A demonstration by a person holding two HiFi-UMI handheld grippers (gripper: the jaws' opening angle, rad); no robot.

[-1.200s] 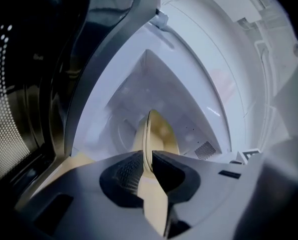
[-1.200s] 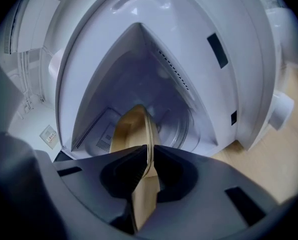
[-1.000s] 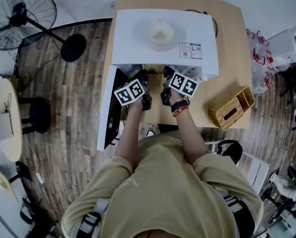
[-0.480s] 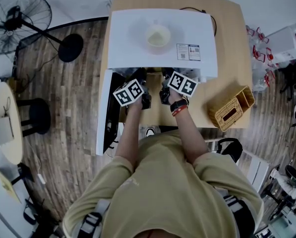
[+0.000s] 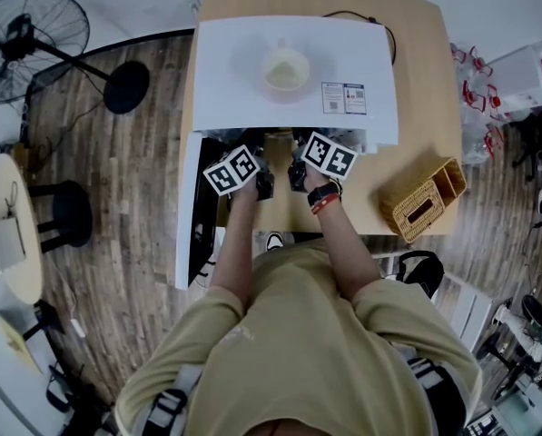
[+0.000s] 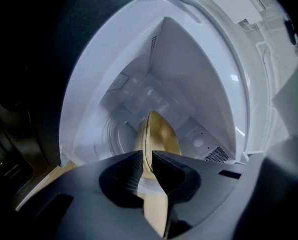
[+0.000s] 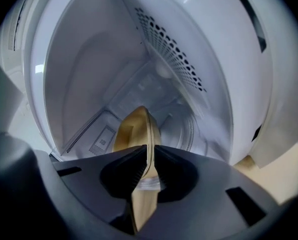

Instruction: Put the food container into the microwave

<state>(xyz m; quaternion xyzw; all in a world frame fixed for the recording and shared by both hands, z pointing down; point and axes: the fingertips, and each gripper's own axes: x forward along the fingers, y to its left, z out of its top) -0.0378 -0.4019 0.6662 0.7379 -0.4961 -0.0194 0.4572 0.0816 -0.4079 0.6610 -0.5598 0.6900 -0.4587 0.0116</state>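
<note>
Inside the glossy microwave (image 6: 198,74), 2 grippers (image 6: 148,158) (image 7: 149,153) pinch a thin food container (image 6: 162,134).

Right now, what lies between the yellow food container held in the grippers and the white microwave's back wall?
Nothing but bare cavity floor. Both gripper views show the yellow food container with the white microwave's back wall beyond it unobstructed.

A dark wood-plank floor (image 5: 134,207) runs under a light wooden table (image 5: 425,107). A black pedestal fan (image 5: 30,34) stands at the upper left. Below it are a pale round side table (image 5: 7,234) and a black stool (image 5: 66,209) — close together. A woven basket (image 5: 423,198) sits at the wooden table's right end.
</note>
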